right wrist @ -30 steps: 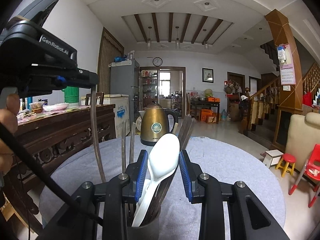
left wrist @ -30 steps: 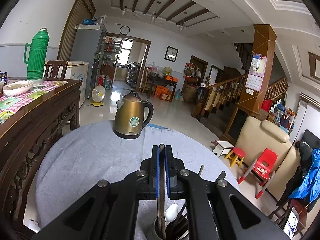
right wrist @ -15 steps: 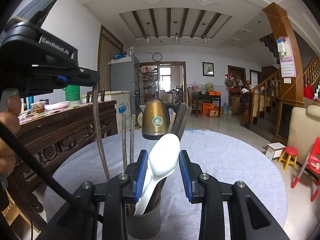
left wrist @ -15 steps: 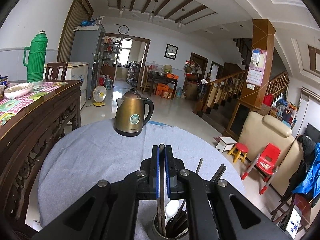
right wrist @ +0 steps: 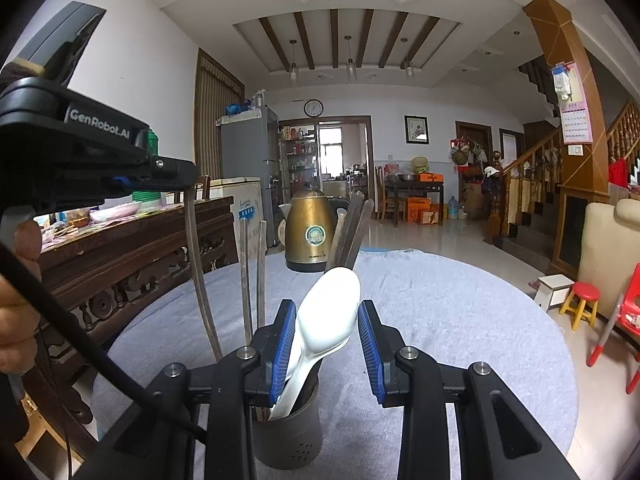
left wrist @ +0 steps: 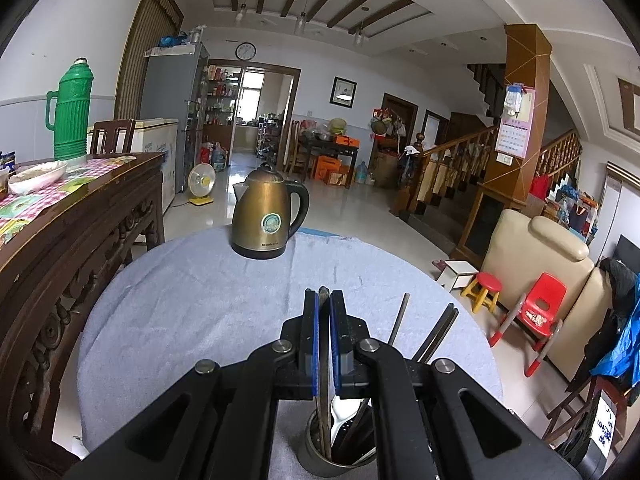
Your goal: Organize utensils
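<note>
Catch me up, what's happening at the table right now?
A person with two handheld tools is sorting utensils into a dark holder on the grey-clothed table. The left tool is shut on a chopstick whose lower end is in the holder. The right tool flanks the white spoon, jaws apart.

Bare cloth [left wrist: 192,304] all round; only the kettle [left wrist: 267,216] stands beyond.

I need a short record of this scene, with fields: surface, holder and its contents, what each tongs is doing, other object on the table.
surface: round table under a grey cloth
holder: dark cup near the table's front edge
contents: white spoon, several dark chopsticks
left tongs: shut on one chopstick, its lower end in the cup
right tongs: pads either side of the spoon; contact unclear
other object: bronze kettle, far side of the table
</note>
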The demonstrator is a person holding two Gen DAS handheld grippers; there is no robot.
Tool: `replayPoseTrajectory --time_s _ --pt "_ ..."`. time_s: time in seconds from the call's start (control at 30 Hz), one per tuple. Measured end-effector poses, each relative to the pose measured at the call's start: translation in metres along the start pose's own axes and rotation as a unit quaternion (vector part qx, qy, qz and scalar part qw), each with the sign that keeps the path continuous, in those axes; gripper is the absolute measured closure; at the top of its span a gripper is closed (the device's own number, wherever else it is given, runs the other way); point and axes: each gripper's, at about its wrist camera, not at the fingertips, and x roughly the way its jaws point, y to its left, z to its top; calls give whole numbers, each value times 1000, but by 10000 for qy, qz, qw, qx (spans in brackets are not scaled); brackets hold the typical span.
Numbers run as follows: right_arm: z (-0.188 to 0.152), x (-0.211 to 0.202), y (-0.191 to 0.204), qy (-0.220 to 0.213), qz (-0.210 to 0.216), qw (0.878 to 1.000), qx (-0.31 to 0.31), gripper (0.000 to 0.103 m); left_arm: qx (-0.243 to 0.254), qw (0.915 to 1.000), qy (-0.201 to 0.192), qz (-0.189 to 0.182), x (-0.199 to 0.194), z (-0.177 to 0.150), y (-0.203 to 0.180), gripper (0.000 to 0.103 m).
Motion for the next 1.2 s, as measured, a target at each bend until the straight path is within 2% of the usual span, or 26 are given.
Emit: replayPoseTrajectory --time_s 1.2 --pt "-3 23 -10 393 100 9988 277 69 -34 9994 288 192 8 -9 4 98"
